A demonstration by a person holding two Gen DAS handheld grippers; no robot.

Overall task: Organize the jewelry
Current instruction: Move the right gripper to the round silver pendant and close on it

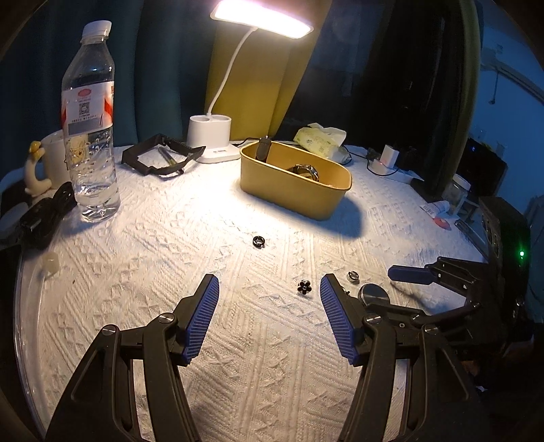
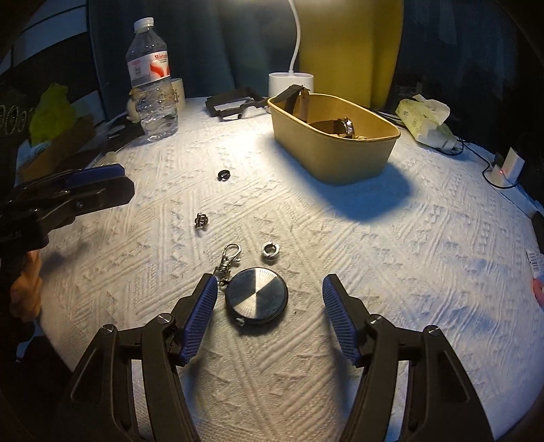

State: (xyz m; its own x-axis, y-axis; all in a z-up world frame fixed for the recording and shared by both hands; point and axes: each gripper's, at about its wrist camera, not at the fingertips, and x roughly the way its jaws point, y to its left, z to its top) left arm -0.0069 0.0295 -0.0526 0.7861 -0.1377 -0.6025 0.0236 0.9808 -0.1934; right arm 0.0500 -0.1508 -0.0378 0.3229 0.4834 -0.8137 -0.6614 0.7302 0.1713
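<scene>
One tan oval tub (image 2: 335,154) sits on the white bumpy cloth (image 2: 374,272), under the light of the white desk lamp (image 1: 261,15). Inside the tub lies one wristwatch with a shiny round case (image 2: 346,126) and a brown strap. A dark strap end (image 2: 292,91) hangs over the far rim. A small gold bit shows next to the watch, too small to tell what it is.

Out on the cloth there are five loose pieces. One round flat silver and black disc (image 2: 256,297) lies between the fingers of the right gripper (image 2: 268,306), closer to the left finger. One silver clip hook (image 2: 229,256) lies right at its top edge. One small silver hoop ring (image 2: 269,253) lies near the disc. One black flower-shaped piece (image 1: 304,286) lies just beside the left gripper (image 1: 268,306). One small dark hoop ring (image 1: 259,240) lies farther out, toward the tub.

Both claws are spread wide apart. The right one is not pressing on the disc. The left one has only bare cloth between its blue ribbed pads (image 1: 200,319).

There is one clear plastic water bottle (image 1: 90,125) standing far left, one white mug (image 1: 54,158) behind it, and one pack of tissues (image 2: 428,119) past the tub.
</scene>
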